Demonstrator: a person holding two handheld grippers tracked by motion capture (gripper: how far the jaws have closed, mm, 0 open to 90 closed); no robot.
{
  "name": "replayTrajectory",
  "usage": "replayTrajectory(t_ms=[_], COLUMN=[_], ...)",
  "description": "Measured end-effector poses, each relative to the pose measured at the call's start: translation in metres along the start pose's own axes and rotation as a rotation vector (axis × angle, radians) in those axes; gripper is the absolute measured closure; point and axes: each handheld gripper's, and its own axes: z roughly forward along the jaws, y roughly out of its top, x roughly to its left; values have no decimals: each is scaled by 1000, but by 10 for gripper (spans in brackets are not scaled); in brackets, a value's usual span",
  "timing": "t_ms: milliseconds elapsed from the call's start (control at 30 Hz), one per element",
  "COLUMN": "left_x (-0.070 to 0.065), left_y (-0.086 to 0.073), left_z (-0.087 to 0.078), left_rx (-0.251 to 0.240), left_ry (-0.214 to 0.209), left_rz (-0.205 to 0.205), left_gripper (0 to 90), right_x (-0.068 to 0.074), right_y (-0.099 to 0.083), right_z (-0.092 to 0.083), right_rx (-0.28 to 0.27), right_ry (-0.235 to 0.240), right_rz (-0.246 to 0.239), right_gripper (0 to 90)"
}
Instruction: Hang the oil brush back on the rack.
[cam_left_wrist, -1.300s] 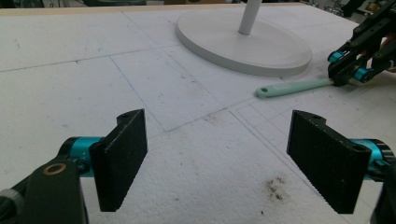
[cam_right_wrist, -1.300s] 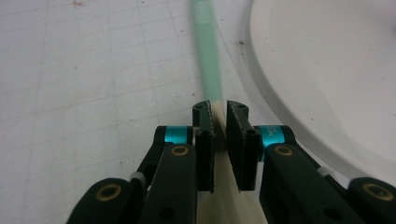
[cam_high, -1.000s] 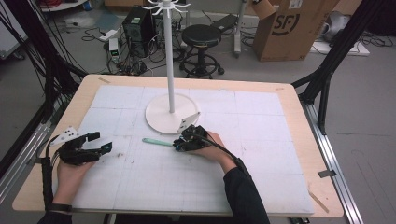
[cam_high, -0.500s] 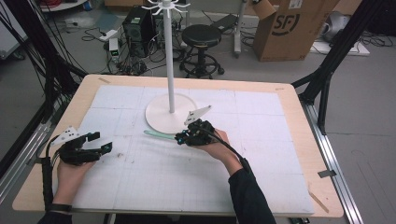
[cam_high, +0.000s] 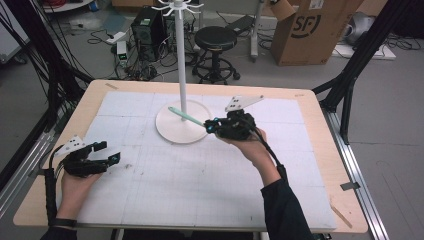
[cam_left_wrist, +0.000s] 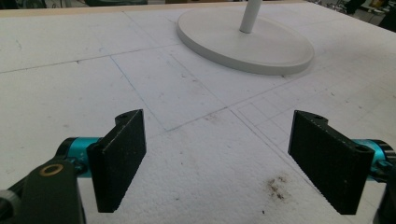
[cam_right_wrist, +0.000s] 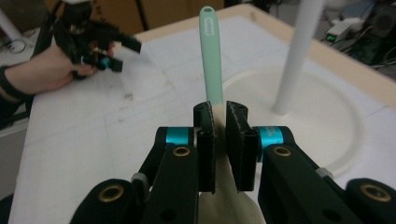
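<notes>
Where the right gripper (cam_high: 210, 125) is held above the table (cam_high: 310, 107), its two black jaws are clamped narrowly on a pale green utensil (cam_high: 186, 116), a long-handled piece with a cream-coloured wider end.

Item: utensil. In the right gripper view its cream part sits between the pads and runs down under the gripper body, while the green handle (cam_right_wrist: 211, 51) stands out straight ahead beyond the jaw tips, ending in a small hanging hole. In the high view the handle points left and slightly away from the person, over the round white base (cam_high: 172, 131) of the stand and close to its white pole (cam_high: 181, 65); whether it touches the pole cannot be told.

Item: left gripper (cam_high: 109, 152). Held low at the table's left side in the person's left hand (cam_high: 75, 187), well apart from the utensil. In the left gripper view its jaws stand wide with nothing between them, the white gridded mat (cam_left_wrist: 177, 84) below and the stand base (cam_left_wrist: 247, 44) farther ahead.
</notes>
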Motion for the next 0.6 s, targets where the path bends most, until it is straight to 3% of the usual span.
replayTrajectory(t_ms=[333,600], left_x=[0,0], left_y=[0,0], left_z=[0,0], left_rx=[0,2], left_ry=[0,1], left_rz=[-1,1], left_gripper=[200,201], right_x=[-3,-2], right_y=[43,68], right_z=[-63,-86], right_rx=[-117,-158], right_ry=[-79,-110], right_rz=[3,0], right_gripper=[830,830])
